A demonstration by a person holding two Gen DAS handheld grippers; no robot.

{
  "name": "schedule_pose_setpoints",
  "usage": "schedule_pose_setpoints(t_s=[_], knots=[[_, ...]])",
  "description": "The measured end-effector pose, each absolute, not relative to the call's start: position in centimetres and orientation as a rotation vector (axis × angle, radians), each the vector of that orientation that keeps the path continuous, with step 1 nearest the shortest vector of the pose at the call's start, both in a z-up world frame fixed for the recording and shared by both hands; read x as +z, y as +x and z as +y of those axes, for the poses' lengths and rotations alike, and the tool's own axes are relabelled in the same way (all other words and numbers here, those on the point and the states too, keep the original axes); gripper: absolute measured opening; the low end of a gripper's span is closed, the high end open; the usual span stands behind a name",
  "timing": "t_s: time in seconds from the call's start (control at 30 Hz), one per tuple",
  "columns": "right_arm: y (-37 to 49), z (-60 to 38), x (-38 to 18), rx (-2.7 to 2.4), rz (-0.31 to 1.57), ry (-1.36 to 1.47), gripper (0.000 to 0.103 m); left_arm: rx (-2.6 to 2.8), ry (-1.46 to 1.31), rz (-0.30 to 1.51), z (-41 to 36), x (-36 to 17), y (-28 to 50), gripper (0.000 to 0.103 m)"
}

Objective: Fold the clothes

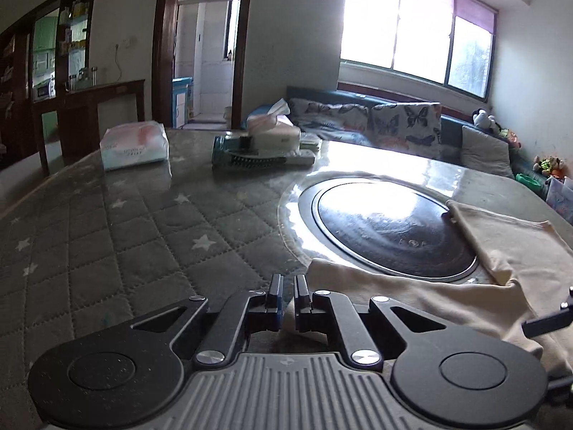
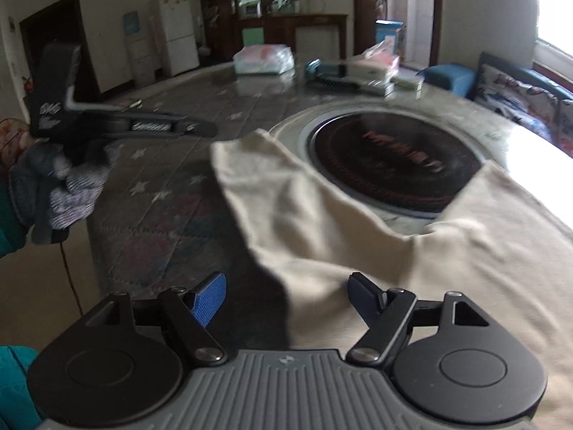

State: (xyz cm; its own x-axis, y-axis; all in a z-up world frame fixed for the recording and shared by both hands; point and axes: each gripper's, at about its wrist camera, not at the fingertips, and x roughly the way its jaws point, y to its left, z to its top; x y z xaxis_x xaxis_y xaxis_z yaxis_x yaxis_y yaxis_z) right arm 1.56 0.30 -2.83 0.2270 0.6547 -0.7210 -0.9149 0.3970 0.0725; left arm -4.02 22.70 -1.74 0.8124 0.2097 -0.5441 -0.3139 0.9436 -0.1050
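A cream garment (image 1: 465,308) (image 2: 358,243) lies spread on the right part of the table, one sleeve reaching over the rim of the black round plate. My left gripper (image 1: 288,286) is shut, with its tips just left of the garment's near corner and no cloth pinched that I can see. In the right wrist view a gloved hand holds the left gripper (image 2: 213,130) above the table, left of the sleeve corner. My right gripper (image 2: 286,294) hovers open over the garment's left edge, with its blue pads (image 2: 211,297) wide apart and nothing held.
A black round plate (image 1: 394,229) (image 2: 390,165) is set into the table, which has a grey quilted star cover (image 1: 143,236). At the far side lie a wipes pack (image 1: 134,147), a green brush (image 1: 258,157) and a tissue box (image 1: 275,132). A sofa with butterfly cushions (image 1: 404,122) stands behind.
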Motion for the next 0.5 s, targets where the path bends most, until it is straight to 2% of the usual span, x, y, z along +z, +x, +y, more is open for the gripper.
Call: schedule_pose_setpoints(t_s=[0.1, 0.17, 0.2, 0.23, 0.37, 0.43, 0.5], knots=[[0.8, 0.8, -3.0, 1.154, 0.750, -0.414, 0.080, 0.276, -0.179, 0.566, 22.5, -1.9, -3.5, 0.009], [0.4, 1.1, -3.1, 1.175, 0.750, -0.412, 0.080, 0.275, -0.172, 0.578, 22.3, -2.2, -3.0, 0.020], [0.2, 1.2, -3.1, 1.185, 0.751, -0.412, 0.081, 0.274, -0.172, 0.588, 22.3, -2.4, -2.7, 0.032], [0.0, 1.3, -3.2, 1.194, 0.750, -0.414, 0.082, 0.273, -0.172, 0.599, 22.3, -2.6, -2.3, 0.038], [-0.7, 1.8, -3.0, 1.222, 0.744, -0.428, 0.082, 0.252, -0.142, 0.623, 21.8, -3.3, -1.3, 0.036], [-0.9, 1.8, -2.7, 1.226, 0.729, -0.431, 0.081, 0.236, -0.122, 0.625, 21.6, -3.2, -0.7, 0.020], [-0.8, 1.6, -2.3, 1.214, 0.721, -0.415, 0.081, 0.237, -0.089, 0.620, 21.3, -3.0, -0.2, 0.011]])
